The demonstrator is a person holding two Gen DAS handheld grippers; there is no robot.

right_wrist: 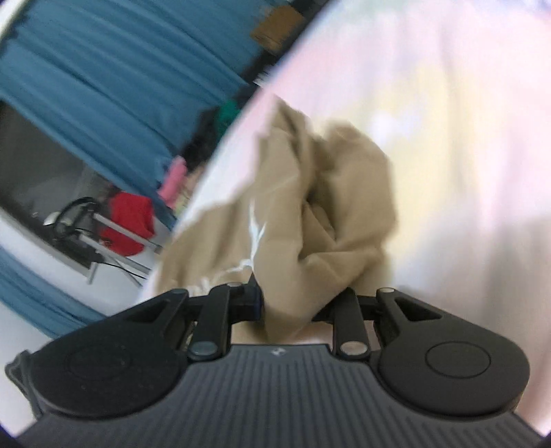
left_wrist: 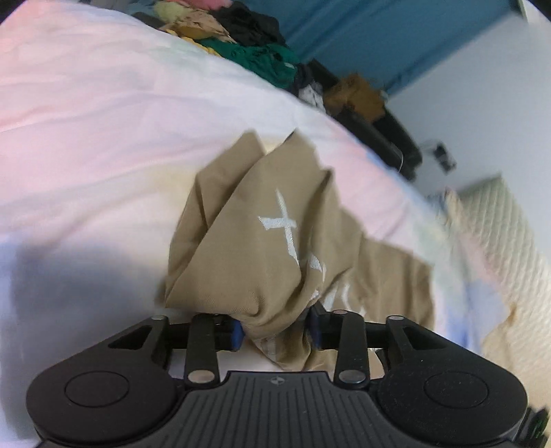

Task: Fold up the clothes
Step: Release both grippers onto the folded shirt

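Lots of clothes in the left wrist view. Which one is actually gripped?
The tan garment with the white print, bunched between the left hand-held gripper fingers. The green, black and mustard clothes lie untouched in the pile at the far edge.

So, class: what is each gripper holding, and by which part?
Both hold the tan garment. The left gripper and the right gripper each pinch a bunched fold of its cloth; which edge or corner cannot be told.

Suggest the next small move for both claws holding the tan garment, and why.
Probably draw the two claws apart to spread it. The left claw and right claw each pinch bunched fabric, and the tan garment hangs crumpled over the pale sheet, too wadded to fold.
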